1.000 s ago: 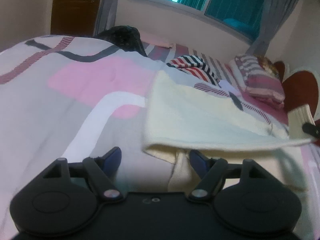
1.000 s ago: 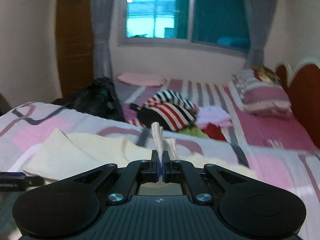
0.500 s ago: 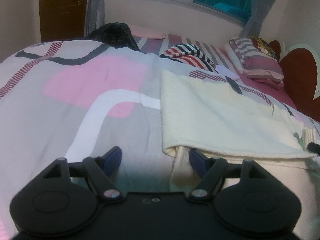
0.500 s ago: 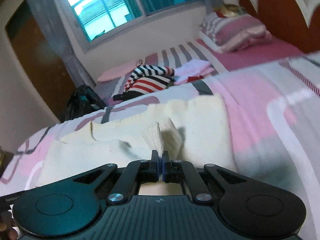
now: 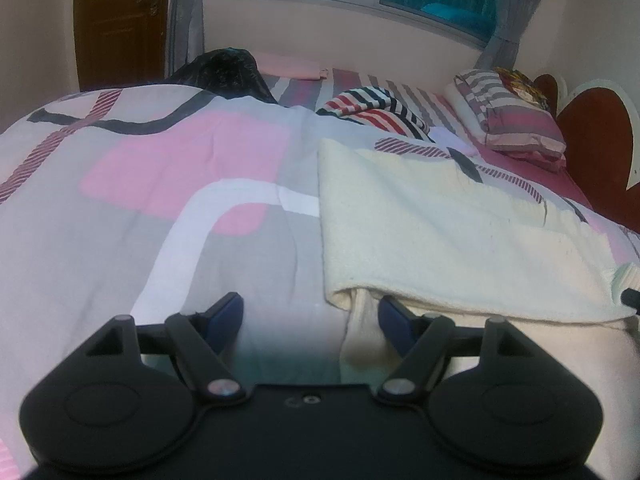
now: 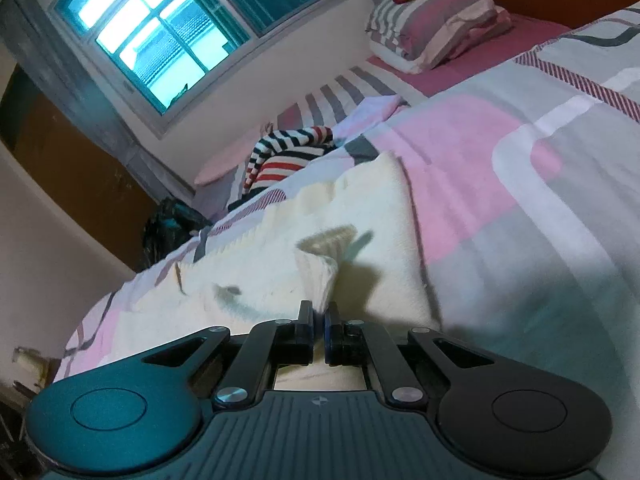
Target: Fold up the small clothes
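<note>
A cream knitted garment (image 5: 440,220) lies on the patterned bedspread (image 5: 160,184), folded over itself, with the fold's near edge facing me. My left gripper (image 5: 310,312) hovers open at the garment's near left corner. Its right fingertip (image 5: 390,312) rests by the lower layer, and its left one sits over bare bedspread. In the right wrist view, my right gripper (image 6: 319,316) is shut on a ribbed cuff (image 6: 320,276) of the cream garment (image 6: 260,264), low over the cloth and rolled sideways. A dark tip of it shows at the left wrist view's right edge.
Behind the garment lie a striped red, white and navy top (image 5: 376,108) and a pale cloth. Striped pillows (image 5: 516,120) sit by the red-brown headboard (image 5: 592,132). A black bag (image 5: 228,68) stands at the bed's far left, below the window and the wooden door.
My right gripper has carried the cuff across and down, rolling as it went. The lifted cream layer has settled flat onto the garment. My left gripper stayed put, still open.
</note>
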Demonstrator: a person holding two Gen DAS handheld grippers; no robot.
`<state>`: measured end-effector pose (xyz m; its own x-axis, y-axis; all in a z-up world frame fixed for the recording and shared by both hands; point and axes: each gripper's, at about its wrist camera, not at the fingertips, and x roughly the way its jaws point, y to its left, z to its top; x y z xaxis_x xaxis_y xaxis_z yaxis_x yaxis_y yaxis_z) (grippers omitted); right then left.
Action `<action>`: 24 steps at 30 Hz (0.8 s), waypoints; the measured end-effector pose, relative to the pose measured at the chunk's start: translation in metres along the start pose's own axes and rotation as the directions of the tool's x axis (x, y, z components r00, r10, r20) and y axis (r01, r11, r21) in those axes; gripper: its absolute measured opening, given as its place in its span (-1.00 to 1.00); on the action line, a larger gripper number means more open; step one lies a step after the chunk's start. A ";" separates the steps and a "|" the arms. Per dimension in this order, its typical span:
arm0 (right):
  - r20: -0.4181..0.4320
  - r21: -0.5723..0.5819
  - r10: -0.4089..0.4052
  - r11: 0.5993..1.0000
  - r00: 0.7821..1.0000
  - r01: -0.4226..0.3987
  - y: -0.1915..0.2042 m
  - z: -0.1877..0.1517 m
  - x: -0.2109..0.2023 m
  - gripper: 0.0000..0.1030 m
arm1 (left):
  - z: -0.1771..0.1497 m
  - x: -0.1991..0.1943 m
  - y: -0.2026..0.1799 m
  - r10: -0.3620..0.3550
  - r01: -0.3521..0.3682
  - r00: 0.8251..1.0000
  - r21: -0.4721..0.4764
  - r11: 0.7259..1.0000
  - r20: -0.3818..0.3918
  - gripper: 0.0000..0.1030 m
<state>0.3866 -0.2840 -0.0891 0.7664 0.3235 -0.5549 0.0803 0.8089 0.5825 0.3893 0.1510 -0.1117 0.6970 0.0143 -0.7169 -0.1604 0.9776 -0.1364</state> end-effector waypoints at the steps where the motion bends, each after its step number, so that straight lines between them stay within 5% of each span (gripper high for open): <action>1: 0.005 0.000 -0.001 1.000 1.000 0.001 0.000 0.001 -0.004 -0.96 | 0.000 0.000 0.000 0.001 -0.001 1.000 0.004 1.000 0.000 0.42; 24: -0.036 0.065 0.039 0.997 0.999 -0.037 -0.014 0.010 -0.004 -0.96 | -0.001 0.001 0.003 -0.019 0.019 1.000 0.021 1.000 0.011 0.42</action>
<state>0.3887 -0.3015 -0.0891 0.7456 0.3723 -0.5527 0.0932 0.7630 0.6396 0.3882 0.1541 -0.1136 0.7079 -0.0020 -0.7063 -0.1323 0.9819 -0.1354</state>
